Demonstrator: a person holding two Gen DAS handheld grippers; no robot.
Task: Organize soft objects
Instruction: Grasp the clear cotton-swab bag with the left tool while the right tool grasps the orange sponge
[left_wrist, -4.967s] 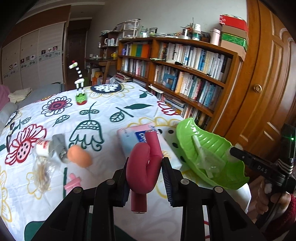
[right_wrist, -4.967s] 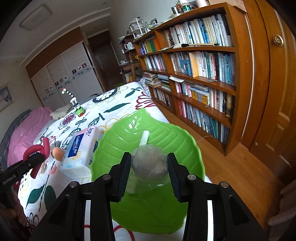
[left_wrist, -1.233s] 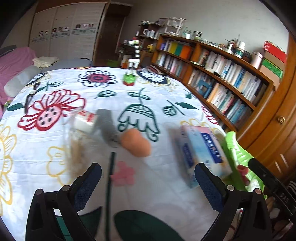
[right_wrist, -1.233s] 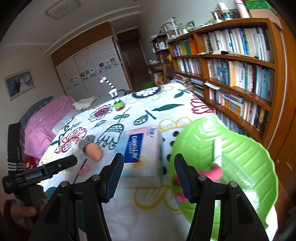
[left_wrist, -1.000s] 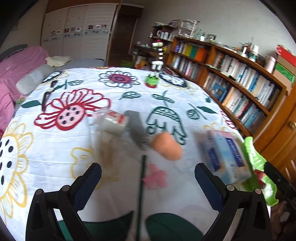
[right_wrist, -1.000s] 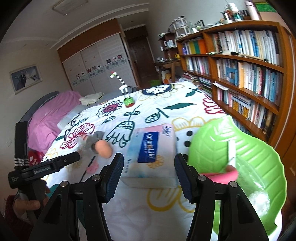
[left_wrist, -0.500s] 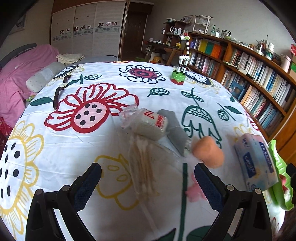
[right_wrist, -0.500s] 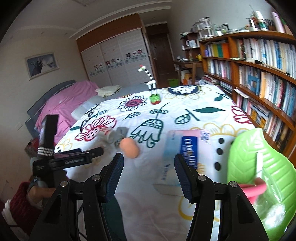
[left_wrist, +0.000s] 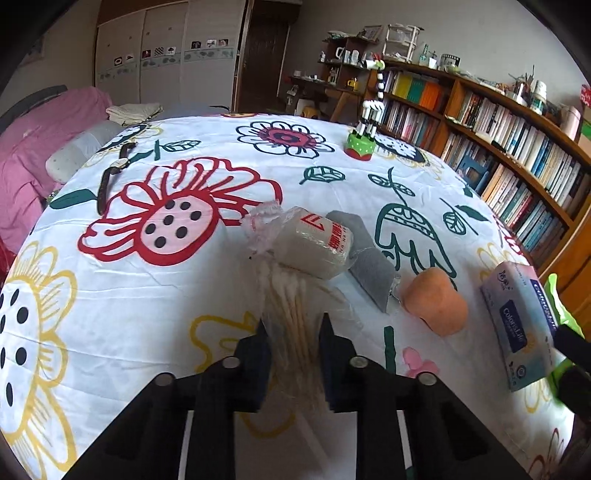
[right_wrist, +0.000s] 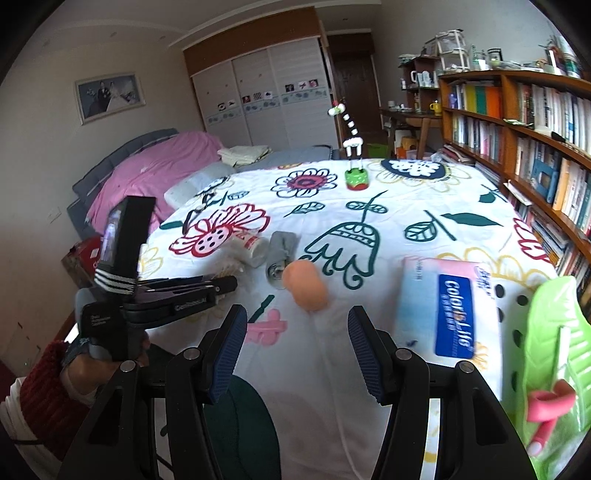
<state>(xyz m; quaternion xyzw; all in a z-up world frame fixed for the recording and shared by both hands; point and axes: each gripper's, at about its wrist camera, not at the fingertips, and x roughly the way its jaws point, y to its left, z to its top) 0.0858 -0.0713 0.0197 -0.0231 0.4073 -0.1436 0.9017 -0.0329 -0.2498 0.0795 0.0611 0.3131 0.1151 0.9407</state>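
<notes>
Broadly spread over the bed (left_wrist: 155, 295): floral cover, soft items grouped near its middle. At far right, green leaf tray (right_wrist: 554, 332) holding a pink foam curler (right_wrist: 546, 406). Beside it, tissue pack (left_wrist: 521, 317): light, squashy, best taken across its narrow sides. Next, wrapped gauze roll (left_wrist: 314, 247), grey sponge (left_wrist: 369, 258), orange sponge (left_wrist: 436, 301): compressible, springy, suited to a mid-body grip. Smallest: bagged cotton swabs (left_wrist: 291, 317), thin, slippery film, sticks likely to bend; best pinched mid-bundle. Left tongs (left_wrist: 293, 332) closing around that bag, film between the jaws, contact apparently made. Right tongs (right_wrist: 293, 343) half open, empty, above the cover near the orange sponge.
</notes>
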